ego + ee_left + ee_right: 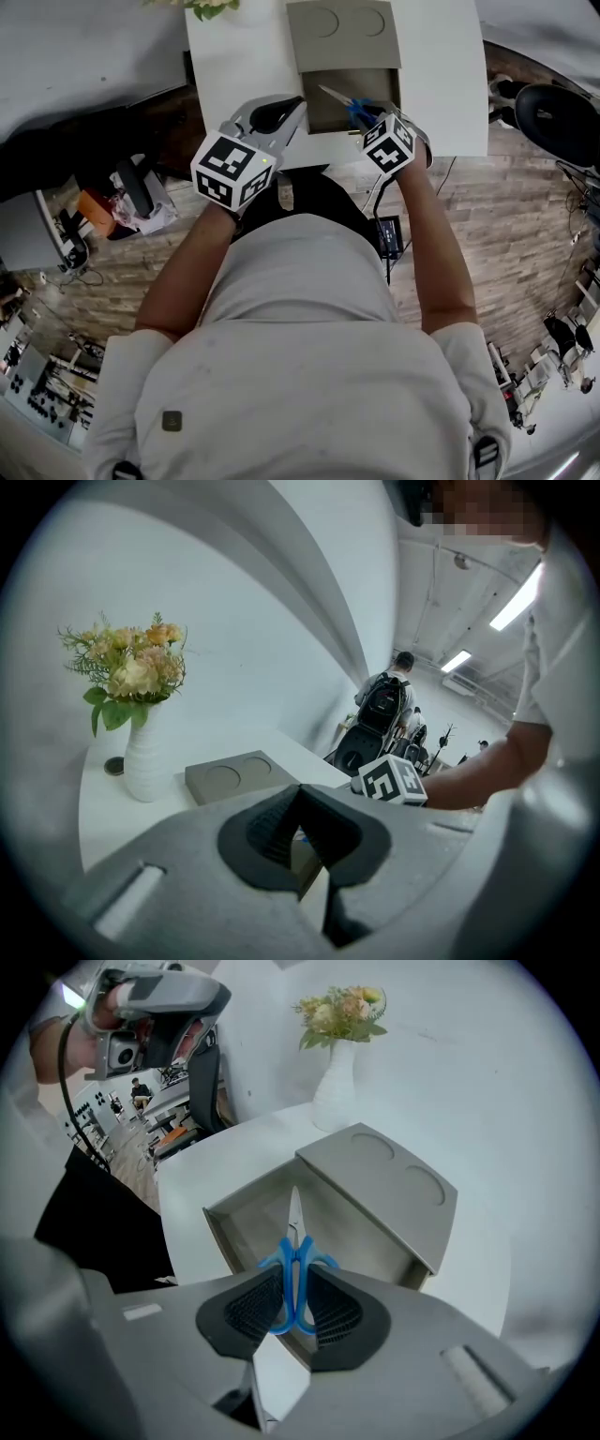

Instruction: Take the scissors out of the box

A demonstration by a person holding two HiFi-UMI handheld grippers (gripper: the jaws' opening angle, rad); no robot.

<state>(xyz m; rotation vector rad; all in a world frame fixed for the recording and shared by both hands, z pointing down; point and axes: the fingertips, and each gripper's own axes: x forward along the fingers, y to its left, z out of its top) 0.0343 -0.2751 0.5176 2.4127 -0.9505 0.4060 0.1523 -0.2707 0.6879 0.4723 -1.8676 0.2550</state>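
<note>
A white table [441, 94] carries a grey box [246, 1211], with its lid [394, 1190] covering the far half, nearer the vase of flowers [336, 1091]. The right gripper [292, 1302] is clamped on the blue handles of the scissors [294, 1269] — blades pointing over the open compartment. The left gripper [300, 794] hovers beside the box's near left corner — jaws together, nothing between them

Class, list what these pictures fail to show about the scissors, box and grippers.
- Right gripper view: pads of the right gripper cover part of the scissors handles.
- Head view: the lid hides the far part of the box.
- Left gripper view: the left gripper body hides nearly all of the box opening.
- No view shows whether the scissors touch the box floor.
</note>
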